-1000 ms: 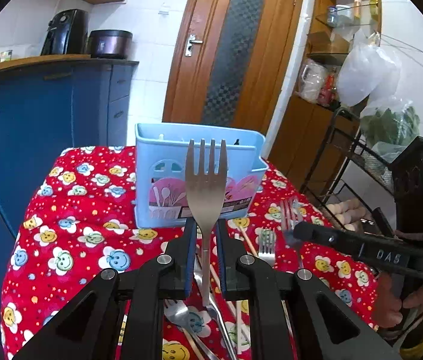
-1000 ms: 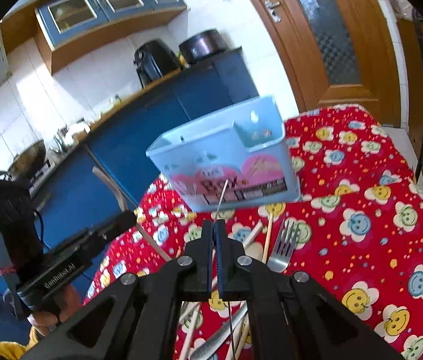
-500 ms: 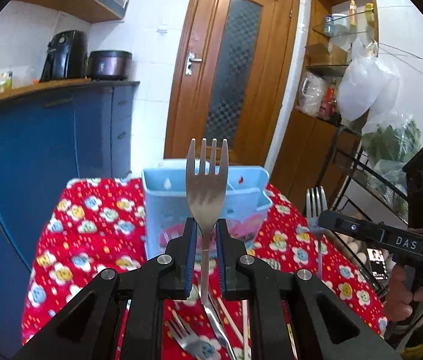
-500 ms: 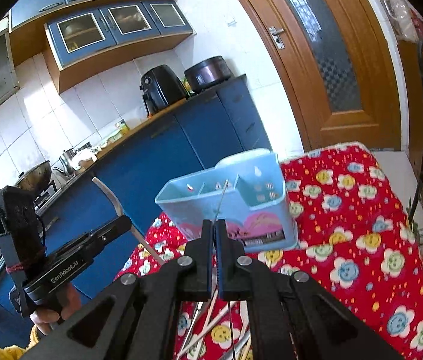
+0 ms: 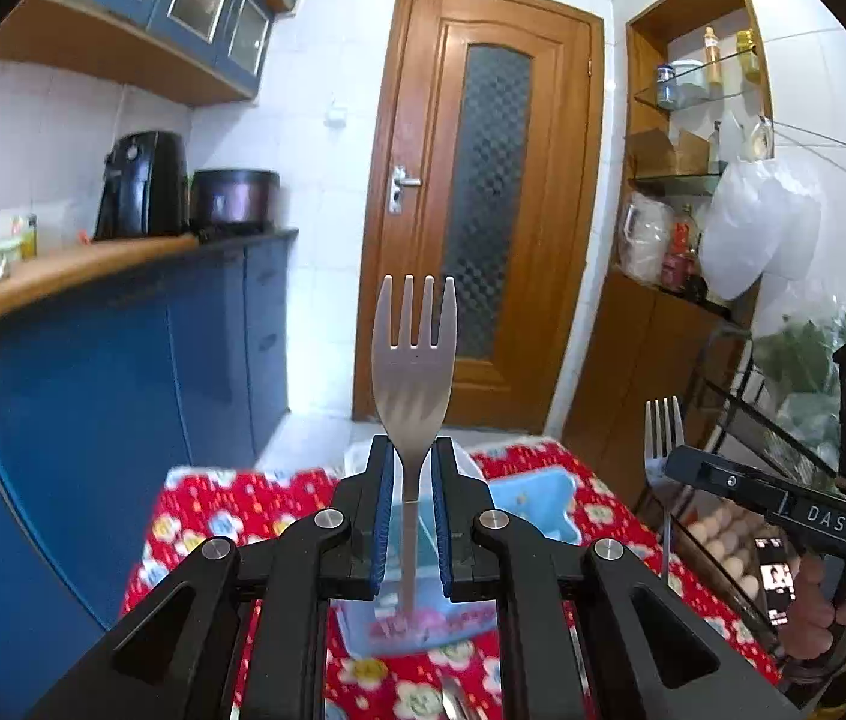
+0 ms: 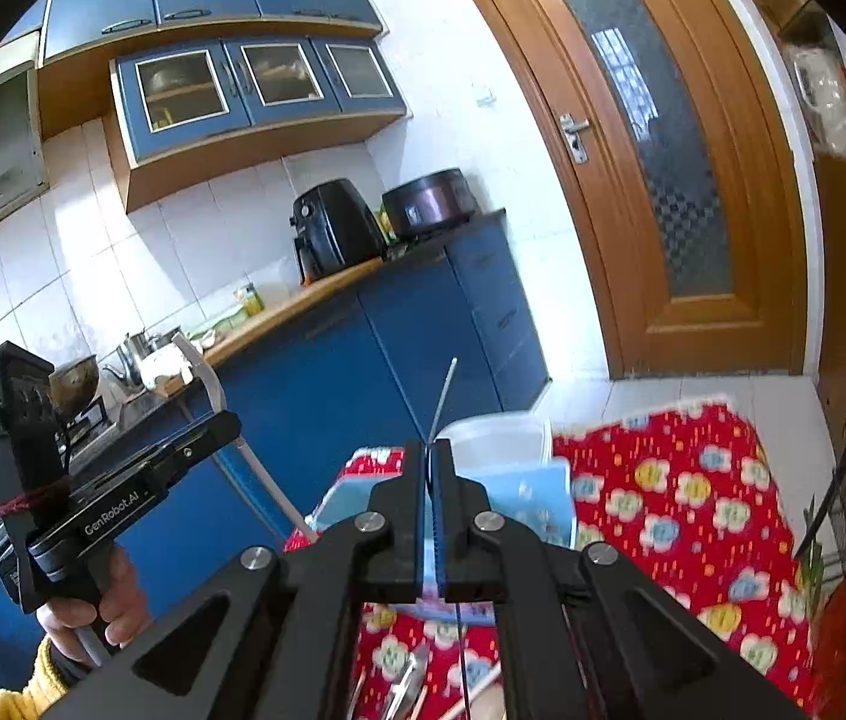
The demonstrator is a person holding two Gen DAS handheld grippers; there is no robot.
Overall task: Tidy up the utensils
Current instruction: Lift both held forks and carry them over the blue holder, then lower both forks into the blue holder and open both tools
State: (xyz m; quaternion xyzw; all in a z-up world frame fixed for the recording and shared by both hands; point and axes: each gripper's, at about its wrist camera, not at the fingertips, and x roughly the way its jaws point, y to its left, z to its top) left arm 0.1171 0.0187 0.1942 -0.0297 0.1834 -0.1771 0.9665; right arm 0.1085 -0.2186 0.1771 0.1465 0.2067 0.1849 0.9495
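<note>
My left gripper [image 5: 411,450] is shut on a steel fork [image 5: 414,354], tines up, its handle hanging down over the light blue utensil holder [image 5: 534,507] on the table. My right gripper [image 6: 430,450] is shut on a second fork [image 6: 442,402], seen edge-on and held upright above the same holder [image 6: 537,498]. In the left wrist view the right gripper [image 5: 672,462] shows at the right with its fork [image 5: 663,426] upright. In the right wrist view the left gripper [image 6: 231,420] shows at the left with its fork [image 6: 204,369].
The table has a red flowered cloth [image 6: 681,498]. Loose cutlery and chopsticks [image 6: 411,684] lie on it near me. A blue kitchen counter [image 5: 93,360] runs along the left. A wire rack with eggs [image 5: 723,534] stands to the right. A wooden door [image 5: 483,228] is behind.
Both grippers have risen with their forks and tilted up. The holder has dropped low in both views and now sits under the fork handles.
</note>
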